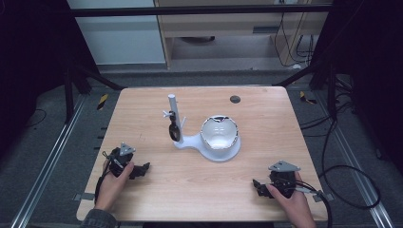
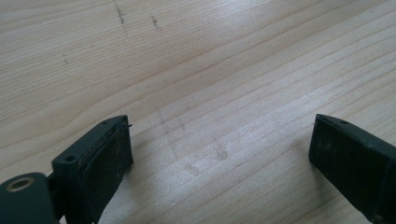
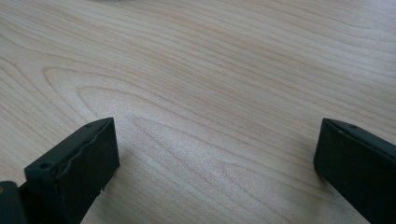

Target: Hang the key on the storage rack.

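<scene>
Down at the near edge of the wooden table (image 1: 266,109), the left claw (image 2: 219,154) and right claw (image 3: 217,158) both gape wide, empty, resting low. Farther off, mid-table, a white stand (image 1: 183,141) carries a shiny bowl (image 1: 218,133) and a dark hanging piece (image 1: 174,130).

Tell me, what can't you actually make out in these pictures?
- Dark object hanging on the white stand, high view: too small to identify.
- Inside of the shiny bowl, high view: glare and small size hide any contents.
- Left gripper and right gripper, gripper views: the bottom edge cuts off the open jaws' bases.
- Small dark disc on the table: too small to tell.
</scene>
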### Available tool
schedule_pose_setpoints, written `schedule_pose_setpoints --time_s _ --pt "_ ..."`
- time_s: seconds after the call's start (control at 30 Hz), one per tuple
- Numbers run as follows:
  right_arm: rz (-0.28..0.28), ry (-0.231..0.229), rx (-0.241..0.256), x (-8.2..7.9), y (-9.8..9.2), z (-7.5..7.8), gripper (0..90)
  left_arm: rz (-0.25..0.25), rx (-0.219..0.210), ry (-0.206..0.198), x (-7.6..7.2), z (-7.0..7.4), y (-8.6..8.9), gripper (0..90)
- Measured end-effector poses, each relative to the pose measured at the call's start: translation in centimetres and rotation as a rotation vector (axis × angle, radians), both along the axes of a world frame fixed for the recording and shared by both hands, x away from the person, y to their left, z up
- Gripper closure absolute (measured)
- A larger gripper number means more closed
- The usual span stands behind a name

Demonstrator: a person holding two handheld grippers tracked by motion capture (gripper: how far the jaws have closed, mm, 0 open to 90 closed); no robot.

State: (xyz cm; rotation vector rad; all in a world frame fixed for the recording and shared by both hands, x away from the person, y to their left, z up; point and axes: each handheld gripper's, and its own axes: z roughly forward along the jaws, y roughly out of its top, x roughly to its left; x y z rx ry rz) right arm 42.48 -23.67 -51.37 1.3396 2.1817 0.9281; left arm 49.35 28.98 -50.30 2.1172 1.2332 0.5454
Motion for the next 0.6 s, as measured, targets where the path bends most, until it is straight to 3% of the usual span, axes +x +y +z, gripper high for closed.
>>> schedule_pose_setpoints --time_s 0.17,0.6 --pt "-0.002 0.002 0.001 -0.01 0.01 0.01 0.5 -0.006 -0.032 -0.023 0.01 -0.48 0.14 2.8" --pt "0.000 0.000 -0.002 0.00 -0.01 0.00 0.5 -0.001 -0.030 -0.021 -0.01 -0.49 0.13 1.5"
